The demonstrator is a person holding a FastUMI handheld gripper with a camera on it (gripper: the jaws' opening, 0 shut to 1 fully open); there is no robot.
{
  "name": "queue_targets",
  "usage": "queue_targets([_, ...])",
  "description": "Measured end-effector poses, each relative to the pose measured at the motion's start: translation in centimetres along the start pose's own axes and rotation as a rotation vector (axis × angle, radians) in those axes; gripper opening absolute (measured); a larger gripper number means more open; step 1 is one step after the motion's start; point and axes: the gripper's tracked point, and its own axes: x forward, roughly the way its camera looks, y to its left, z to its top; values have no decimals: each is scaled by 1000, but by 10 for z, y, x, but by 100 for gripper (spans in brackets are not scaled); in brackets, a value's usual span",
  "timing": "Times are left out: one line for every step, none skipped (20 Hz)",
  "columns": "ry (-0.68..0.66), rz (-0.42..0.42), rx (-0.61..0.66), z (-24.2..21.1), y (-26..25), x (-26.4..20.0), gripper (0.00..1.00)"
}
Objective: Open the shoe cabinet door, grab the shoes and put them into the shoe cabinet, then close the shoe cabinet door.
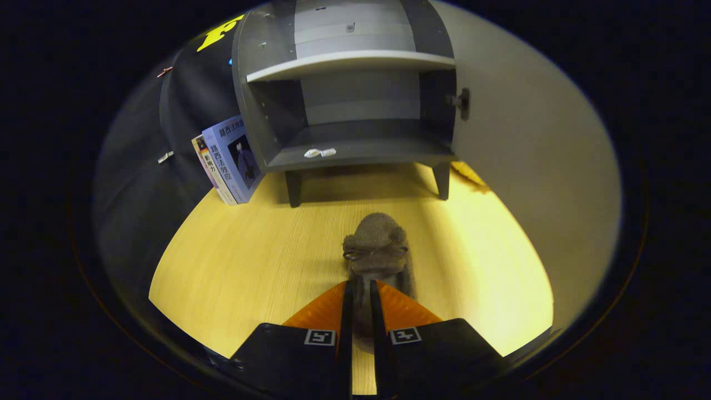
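gripper narrowed to a slim gap, both fingers pinching the heel of the brown shoe (toe ahead), above the wooden floor before the open shoe cabinet.

Shoe between hand-held gripper fingers; shoe cabinet beyond; books left of cabinet.
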Motion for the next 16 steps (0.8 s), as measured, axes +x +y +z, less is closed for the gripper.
queue_targets([19, 13, 5, -6, 4, 7, 21])
queue_targets([24, 16, 7, -9, 6, 18, 27])
queue_targets([25, 16, 8, -9, 7, 29, 27])
queue_targets([19, 11, 9, -8, 8, 40, 25])
queue_targets([9, 14, 13, -4, 12, 52, 24])
queue_targets([-6, 1, 12, 0, 10, 63, 29])
queue_targets([-15, -12, 11, 3, 8, 75, 29])
queue_targets([-19, -19, 14, 5, 7, 86, 29])
queue_targets([-29, -36, 10, 9, 3, 96, 28])
queue_targets([-63, -45, 11, 15, -1, 99, 22])
queue_targets([-76, -50, -3, 17, 1, 102, 17])
queue_targets([-84, -45, -13, 21, 3, 99, 11])
queue_targets([-96, -34, -14, 25, 6, 92, 11])
queue_targets([-107, -15, -21, 31, 11, 83, 11])
queue_targets([-117, -11, -36, 38, 11, 71, 11])
queue_targets([-131, -7, -43, 49, 11, 57, 11])
